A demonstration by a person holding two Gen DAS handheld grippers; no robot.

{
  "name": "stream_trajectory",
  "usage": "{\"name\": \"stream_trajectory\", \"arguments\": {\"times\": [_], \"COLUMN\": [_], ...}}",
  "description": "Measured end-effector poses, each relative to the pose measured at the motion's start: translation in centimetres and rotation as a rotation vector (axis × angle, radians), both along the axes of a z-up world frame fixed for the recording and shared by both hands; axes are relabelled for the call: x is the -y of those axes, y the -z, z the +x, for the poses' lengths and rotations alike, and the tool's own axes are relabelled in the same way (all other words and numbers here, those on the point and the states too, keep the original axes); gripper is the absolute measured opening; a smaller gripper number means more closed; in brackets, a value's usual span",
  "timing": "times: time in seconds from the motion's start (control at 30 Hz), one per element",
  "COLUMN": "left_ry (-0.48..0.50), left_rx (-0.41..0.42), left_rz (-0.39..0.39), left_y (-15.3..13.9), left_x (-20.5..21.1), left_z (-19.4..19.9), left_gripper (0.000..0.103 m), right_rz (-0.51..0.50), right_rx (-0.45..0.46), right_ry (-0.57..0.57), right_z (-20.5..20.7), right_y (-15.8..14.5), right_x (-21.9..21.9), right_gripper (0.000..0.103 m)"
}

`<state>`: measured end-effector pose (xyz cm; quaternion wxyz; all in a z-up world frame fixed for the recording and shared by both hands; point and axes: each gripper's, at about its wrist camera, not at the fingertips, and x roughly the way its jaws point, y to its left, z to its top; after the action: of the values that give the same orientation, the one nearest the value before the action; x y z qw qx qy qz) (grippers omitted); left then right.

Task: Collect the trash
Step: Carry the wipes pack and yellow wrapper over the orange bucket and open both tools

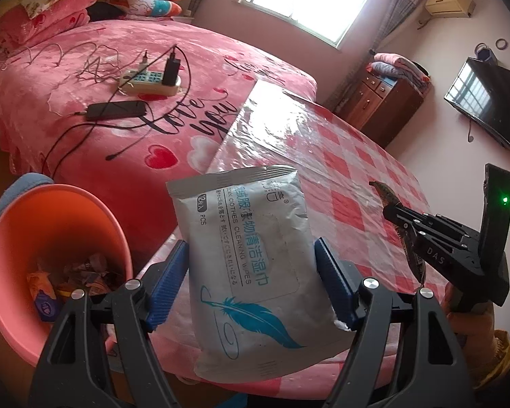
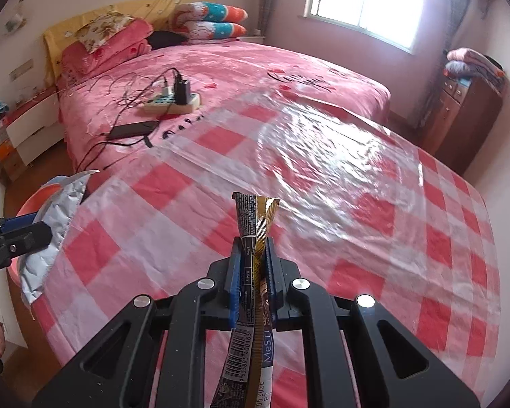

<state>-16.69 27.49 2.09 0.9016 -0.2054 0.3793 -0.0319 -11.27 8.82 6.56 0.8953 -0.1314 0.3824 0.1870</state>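
Left tool (image 1: 251, 275) clamps wipes pack (image 1: 248, 255), right tool (image 2: 253, 272) pinches snack wrapper (image 2: 255, 227); both beside bin (image 1: 23, 238), already part-filled; table (image 2: 357, 204) clear, only drops remain

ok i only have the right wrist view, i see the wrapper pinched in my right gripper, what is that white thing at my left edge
Observer: A wet wipes pack, clamped across its width in the left gripper.
Operator: is there a bin near it
Observer: Yes, an orange-pink bin stands below and left of the pack, beside the table.
Operator: empty?
Observer: No, crumpled wrappers already lie in its bottom.
Operator: does my wrapper hang free under the right gripper
Observer: From the left wrist view the brown wrapper sticks out above and below the right gripper, clear of the table.
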Motion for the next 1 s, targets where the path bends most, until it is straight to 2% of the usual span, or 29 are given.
{"name": "stream_trajectory", "arguments": {"times": [0.47,1.0], "left_ry": [-0.103,-0.295], "left_rx": [0.02,-0.001], "left_rz": [0.021,0.086], "left_y": [-0.6,-0.1], "left_x": [-3.6,-10.1], "left_z": [-1.7,-4.7], "left_gripper": [0.075,0.075], "right_rz": [-0.004,0.049], "right_rx": [0.042,0.001], "right_ry": [-0.155,-0.357], "right_z": [-0.3,-1.8], "right_y": [-2.2,-3.2], "right_x": [-6.7,-15.7], "right_gripper": [0.013,0.013]}}
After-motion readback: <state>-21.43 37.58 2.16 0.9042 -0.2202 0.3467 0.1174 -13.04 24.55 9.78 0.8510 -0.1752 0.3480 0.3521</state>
